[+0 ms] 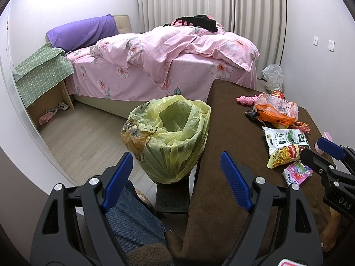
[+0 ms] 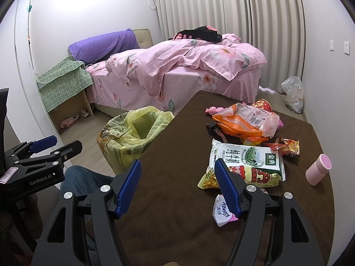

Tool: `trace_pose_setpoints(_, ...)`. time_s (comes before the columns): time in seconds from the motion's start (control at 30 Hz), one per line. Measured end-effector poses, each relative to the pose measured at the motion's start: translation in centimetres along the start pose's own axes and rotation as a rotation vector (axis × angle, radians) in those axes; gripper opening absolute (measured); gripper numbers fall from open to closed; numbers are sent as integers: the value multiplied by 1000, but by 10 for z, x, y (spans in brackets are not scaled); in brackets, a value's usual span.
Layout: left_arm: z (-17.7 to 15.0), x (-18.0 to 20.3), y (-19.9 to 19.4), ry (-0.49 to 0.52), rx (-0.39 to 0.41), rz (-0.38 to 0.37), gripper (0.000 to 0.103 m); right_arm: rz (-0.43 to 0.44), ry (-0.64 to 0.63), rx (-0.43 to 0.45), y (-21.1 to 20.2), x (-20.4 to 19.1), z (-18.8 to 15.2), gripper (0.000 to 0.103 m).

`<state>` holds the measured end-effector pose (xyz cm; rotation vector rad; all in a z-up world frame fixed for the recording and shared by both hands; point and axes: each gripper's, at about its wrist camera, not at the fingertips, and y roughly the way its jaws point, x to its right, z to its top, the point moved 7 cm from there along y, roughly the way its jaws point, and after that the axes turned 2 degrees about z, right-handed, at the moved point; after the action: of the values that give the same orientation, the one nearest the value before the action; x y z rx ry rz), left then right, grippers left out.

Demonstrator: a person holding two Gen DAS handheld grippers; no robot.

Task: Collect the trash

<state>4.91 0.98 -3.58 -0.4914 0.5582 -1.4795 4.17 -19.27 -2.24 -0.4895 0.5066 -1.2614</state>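
Observation:
A bin lined with a yellow bag [image 1: 168,137] [image 2: 133,137] stands on a dark stool beside the brown table [image 1: 235,146] [image 2: 177,177]. Wrappers lie on the table: an orange bag [image 1: 277,110] [image 2: 246,122], a white milk pouch [image 1: 285,138] [image 2: 246,157], a yellow snack pack [image 1: 283,157] [image 2: 255,177] and a tissue pack [image 1: 297,173] [image 2: 221,210]. My left gripper [image 1: 175,166] is open above the bin's near side, holding nothing. My right gripper [image 2: 177,170] is open over the table, its right finger just above the snack pack and tissue pack.
A pink cup [image 2: 318,169] lies at the table's right. A pink toy [image 2: 213,110] sits at the far end. A bed with pink covers [image 2: 177,73], a green-clothed bedside stand [image 2: 64,86] and a white plastic bag [image 2: 292,93] on the floor lie beyond. A jeans-clad leg [image 1: 133,217] is below the left gripper.

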Motion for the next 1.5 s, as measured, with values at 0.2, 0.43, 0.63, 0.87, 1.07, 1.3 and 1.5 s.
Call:
trace_pose_setpoints(0.2,0,-1,0,0,2,1,77,0,2,0,0,1,0,65)
trace_pose_setpoints(0.43,2,-1,-1,1,2,0,77,0,0,0,0,1,0,65)
trace_pose_setpoints(0.63,9,7,7,4,8,-32,77,-40,-9,9,-4,16,3,65)
trace_pose_setpoints(0.87,17,51,29,85,63,-147,77,-154,110,-2,-12,92,-7,65)
trace_pose_setpoints(1.07,12,109,59,176,26,-305,77,-246,159,-60,-13,146,-32,65)
trace_pose_setpoints(1.3,11,179,89,254,-41,-500,79,-242,200,-132,-1,183,-65,65)
trace_pose_setpoints(1.5,3,237,108,366,-154,-668,79,-270,189,-196,8,197,-89,65)
